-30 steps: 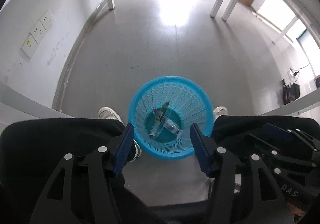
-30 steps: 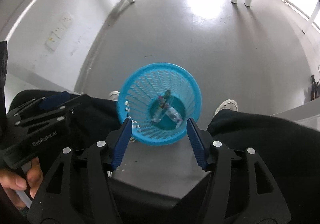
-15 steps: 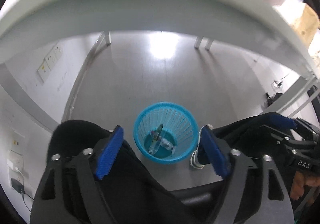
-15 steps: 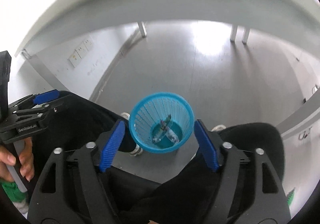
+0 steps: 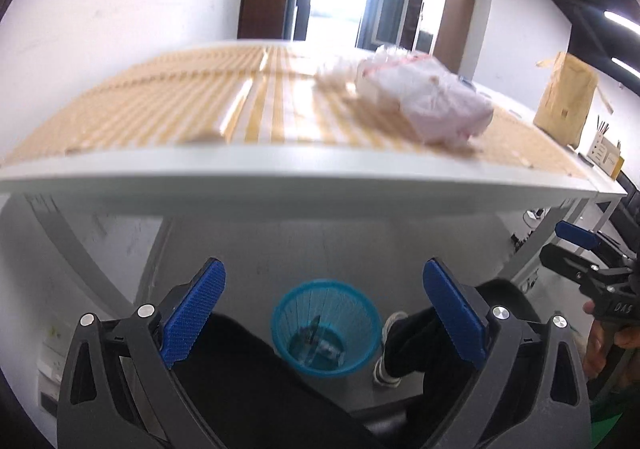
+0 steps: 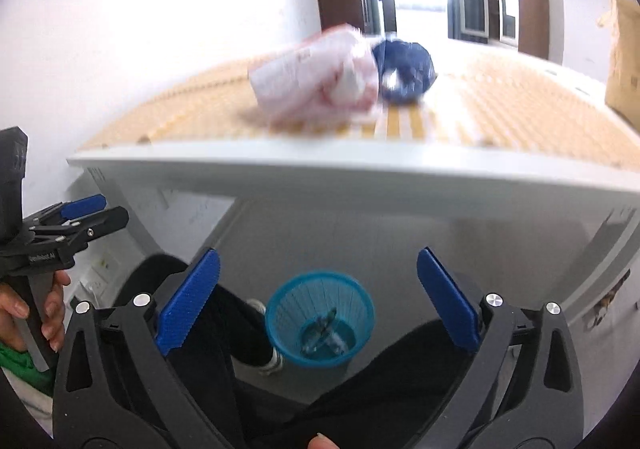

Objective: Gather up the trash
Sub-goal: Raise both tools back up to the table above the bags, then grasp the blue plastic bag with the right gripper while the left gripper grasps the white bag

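A blue mesh basket point(image 5: 286, 329) point(image 6: 274, 323) stands on the floor under the table, between a seated person's legs. A clear bottle and a wrapper point(image 5: 316, 345) point(image 6: 324, 331) lie in it. On the table top rest a crumpled white and pink plastic bag point(image 5: 424, 101) point(image 6: 316, 85) and a crumpled blue bag point(image 6: 408, 73). My left gripper point(image 5: 324, 309) and right gripper point(image 6: 318, 297) hang side by side in front of the table edge, high above the basket. The jaws of both are opening wide, with nothing between them.
The white table's front edge point(image 5: 320, 185) point(image 6: 360, 169) runs across both views, and a yellow-striped mat covers its top. A brown paper bag point(image 5: 564, 105) point(image 6: 624, 61) stands at the far right. The person's dark trousers and a shoe point(image 5: 390, 323) flank the basket.
Both grippers rose from just above the basket to table height and tipped upward, so the table top came into view. Both sets of jaws spread wider.
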`<state>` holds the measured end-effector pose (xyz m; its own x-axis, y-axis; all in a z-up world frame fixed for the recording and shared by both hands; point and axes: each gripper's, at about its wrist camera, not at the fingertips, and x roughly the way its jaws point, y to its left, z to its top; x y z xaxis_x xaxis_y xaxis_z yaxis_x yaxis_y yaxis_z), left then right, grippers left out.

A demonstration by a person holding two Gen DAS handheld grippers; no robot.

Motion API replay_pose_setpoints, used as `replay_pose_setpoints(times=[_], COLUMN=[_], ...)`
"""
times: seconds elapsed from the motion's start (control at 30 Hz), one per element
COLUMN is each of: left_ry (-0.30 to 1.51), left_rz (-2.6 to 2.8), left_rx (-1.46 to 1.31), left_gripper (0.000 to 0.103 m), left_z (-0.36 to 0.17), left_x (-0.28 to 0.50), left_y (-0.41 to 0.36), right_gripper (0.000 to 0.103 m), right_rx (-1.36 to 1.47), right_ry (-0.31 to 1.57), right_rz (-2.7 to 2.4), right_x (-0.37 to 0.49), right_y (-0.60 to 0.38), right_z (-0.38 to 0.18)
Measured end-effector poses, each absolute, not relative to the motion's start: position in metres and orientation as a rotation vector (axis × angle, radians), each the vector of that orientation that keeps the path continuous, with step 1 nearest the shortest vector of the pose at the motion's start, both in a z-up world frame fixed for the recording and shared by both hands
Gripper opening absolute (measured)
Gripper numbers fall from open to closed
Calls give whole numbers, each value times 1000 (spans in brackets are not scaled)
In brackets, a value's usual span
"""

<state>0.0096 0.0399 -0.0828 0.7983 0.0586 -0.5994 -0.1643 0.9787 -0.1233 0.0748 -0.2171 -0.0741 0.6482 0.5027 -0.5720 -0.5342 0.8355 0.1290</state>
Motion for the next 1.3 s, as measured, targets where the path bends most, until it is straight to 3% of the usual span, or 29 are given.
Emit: replay_pose_setpoints(times=[0.5, 0.83, 1.3], left_ry=[526, 536, 638], left_rz=[41, -27, -119], left_rx=[-191, -264, -292], left_gripper=[97, 96, 96], left_z=[-26, -17, -27], left_x=[60, 113, 171], left_y=[36, 42, 45], right_gripper=[94, 94, 81], right_rx=[-8, 14, -9], right_ry=[492, 554, 676], right_rz=[509, 473, 469], right_x=[137, 207, 278], right_y=[-244, -250, -230], right_z=[-7, -7, -20])
